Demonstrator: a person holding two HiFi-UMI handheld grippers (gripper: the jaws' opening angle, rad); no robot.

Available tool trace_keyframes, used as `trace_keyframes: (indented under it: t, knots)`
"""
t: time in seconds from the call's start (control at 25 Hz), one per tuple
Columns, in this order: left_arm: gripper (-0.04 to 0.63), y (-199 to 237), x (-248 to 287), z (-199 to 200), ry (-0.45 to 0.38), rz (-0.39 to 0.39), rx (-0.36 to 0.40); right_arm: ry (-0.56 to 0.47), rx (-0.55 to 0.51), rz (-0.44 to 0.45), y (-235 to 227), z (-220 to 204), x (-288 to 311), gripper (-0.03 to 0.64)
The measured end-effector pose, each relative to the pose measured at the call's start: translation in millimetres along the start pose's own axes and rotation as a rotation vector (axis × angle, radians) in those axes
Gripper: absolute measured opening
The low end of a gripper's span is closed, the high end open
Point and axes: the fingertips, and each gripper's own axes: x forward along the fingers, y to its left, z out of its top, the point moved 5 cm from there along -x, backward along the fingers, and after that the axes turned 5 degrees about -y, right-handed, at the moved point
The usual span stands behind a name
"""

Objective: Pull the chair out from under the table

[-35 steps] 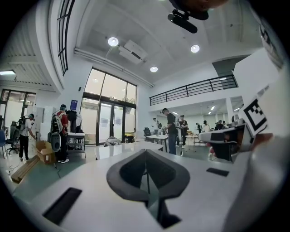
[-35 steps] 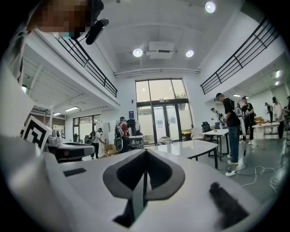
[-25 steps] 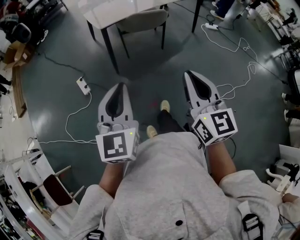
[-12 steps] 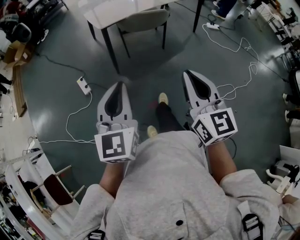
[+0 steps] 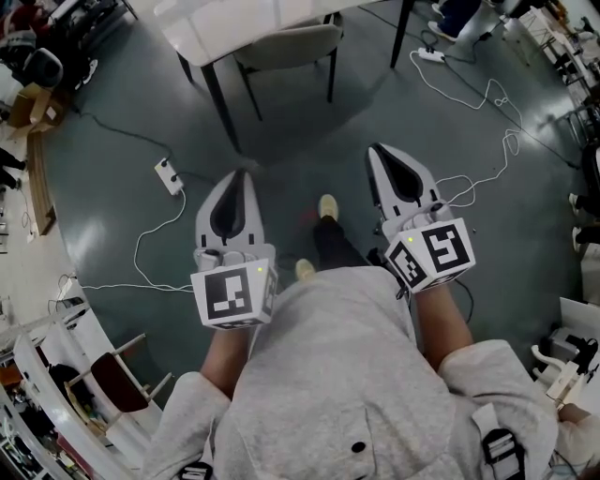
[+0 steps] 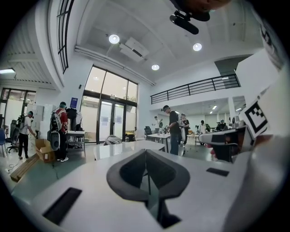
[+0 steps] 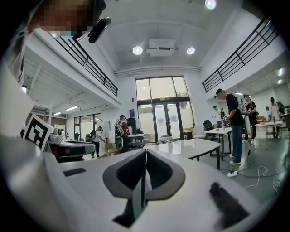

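Left claw (image 5: 240, 180) and right claw (image 5: 379, 155) found closed, empty, well apart from chair (image 5: 286, 42). Chair seen tucked under desk (image 5: 225, 26) near edge. Risk judged: grip missed if claws not opened; power strip (image 5: 169, 174) tripped over.

Dark glossy floor (image 5: 309, 131) is seen, w/ a white power strip (image 5: 169, 175) laid just left of the left gripper (image 5: 241, 176) fingertips. A looped white cable (image 5: 489, 117) is laid right of the right gripper (image 5: 379, 152) fingertips. Table (image 5: 239, 23) & chair (image 5: 286, 42) are stood ahead of both.
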Motion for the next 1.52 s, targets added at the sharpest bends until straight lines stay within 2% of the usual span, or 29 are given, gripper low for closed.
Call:
trace_keyframes:
  t: [0.24,0.64,0.96,1.52]
  knots:
    - [0.014,3,50,4,0.009,-0.008,0.015,0.006,0.008,0.005,-30,4,36,0.025]
    - [0.014,0,132,9,0.031,0.022,0.018,0.03,0.002,0.044,-89,6,96,0.025]
    - [0.014,-11,177,17,0.051,0.058,0.043,0.016,0.026,0.093,-128,16,129,0.025]
    - [0.014,-28,240,24,0.051,0.089,0.086,-0.006,0.04,0.099,-196,19,165,0.025]
